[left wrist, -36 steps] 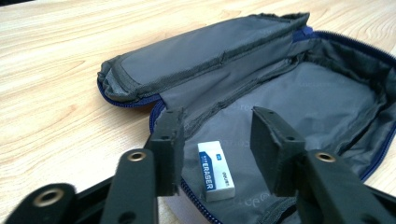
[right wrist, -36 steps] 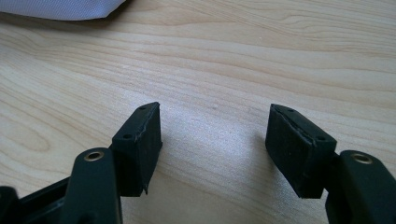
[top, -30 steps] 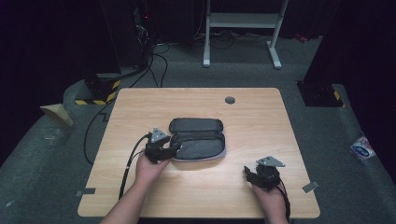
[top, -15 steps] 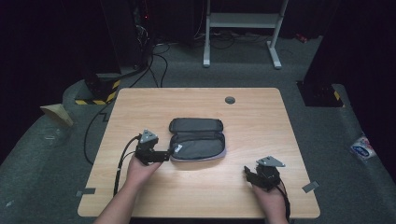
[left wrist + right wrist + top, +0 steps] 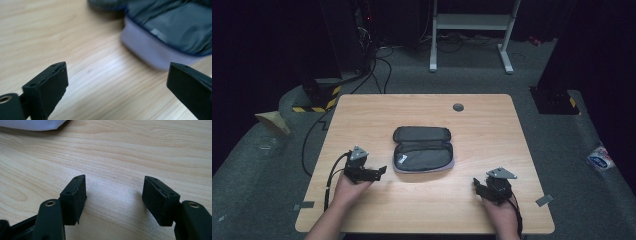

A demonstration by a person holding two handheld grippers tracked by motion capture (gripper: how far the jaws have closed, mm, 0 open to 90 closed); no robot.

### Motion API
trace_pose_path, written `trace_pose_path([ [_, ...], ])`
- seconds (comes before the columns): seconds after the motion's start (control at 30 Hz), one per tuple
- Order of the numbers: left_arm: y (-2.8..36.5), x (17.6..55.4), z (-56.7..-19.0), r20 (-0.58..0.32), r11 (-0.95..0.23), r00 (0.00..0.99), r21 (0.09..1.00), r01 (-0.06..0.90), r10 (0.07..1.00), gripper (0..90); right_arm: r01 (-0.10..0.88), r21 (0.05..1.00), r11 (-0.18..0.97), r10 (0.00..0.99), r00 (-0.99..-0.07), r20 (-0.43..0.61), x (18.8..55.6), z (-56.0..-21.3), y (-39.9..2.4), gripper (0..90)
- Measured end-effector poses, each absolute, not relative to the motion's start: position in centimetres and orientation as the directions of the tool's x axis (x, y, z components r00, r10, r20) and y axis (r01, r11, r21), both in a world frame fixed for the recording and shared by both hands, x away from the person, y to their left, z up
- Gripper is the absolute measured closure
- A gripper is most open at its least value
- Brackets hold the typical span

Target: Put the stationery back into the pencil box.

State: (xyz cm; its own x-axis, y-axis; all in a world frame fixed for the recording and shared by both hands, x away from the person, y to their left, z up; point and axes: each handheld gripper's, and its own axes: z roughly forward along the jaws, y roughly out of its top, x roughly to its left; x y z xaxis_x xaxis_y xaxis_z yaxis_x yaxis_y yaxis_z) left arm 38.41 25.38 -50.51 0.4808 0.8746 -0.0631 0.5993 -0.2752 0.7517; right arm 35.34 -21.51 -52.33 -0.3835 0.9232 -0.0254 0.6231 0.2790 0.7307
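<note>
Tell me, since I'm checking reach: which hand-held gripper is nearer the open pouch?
Left. The left hand-held gripper sits just off the pouch, at its left end; the right hand-held gripper rests farther away.

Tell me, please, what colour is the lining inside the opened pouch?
Dark grey, with a pale lilac outer edge, on the pouch; the left gripper view shows it best.

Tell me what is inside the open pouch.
The pouch lies unzipped on the table. Inside, only dark grey lining shows, with a small pale tag; anything under its folds is hidden.
</note>
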Motion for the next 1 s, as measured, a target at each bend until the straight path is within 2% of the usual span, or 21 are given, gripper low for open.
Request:
trace_pose_path([
  [0.4,29.4,36.0,-52.6,0.004,-0.328,0.448,0.686,0.650,0.894,0.2,0.624,0.730,0.277,0.924,-0.381,-0.025,35.3,-52.3,-21.5,35.7],
  [0.53,29.7,34.8,-53.0,0.006,-0.329,0.456,0.700,0.634,0.890,0.1,0.623,0.731,0.279,0.923,-0.383,-0.026,35.3,-52.3,-21.5,35.7],
  [0.73,29.5,33.2,-53.0,0.007,-0.292,0.417,0.724,0.625,0.909,6.6,0.626,0.729,0.277,0.923,-0.385,-0.021,35.2,-52.3,-21.6,35.7],
  [1.0,29.6,33.1,-53.0,-0.002,-0.282,0.413,0.728,0.624,0.911,9.2,0.624,0.730,0.278,0.922,-0.386,-0.021,35.3,-52.3,-21.6,35.6],
])
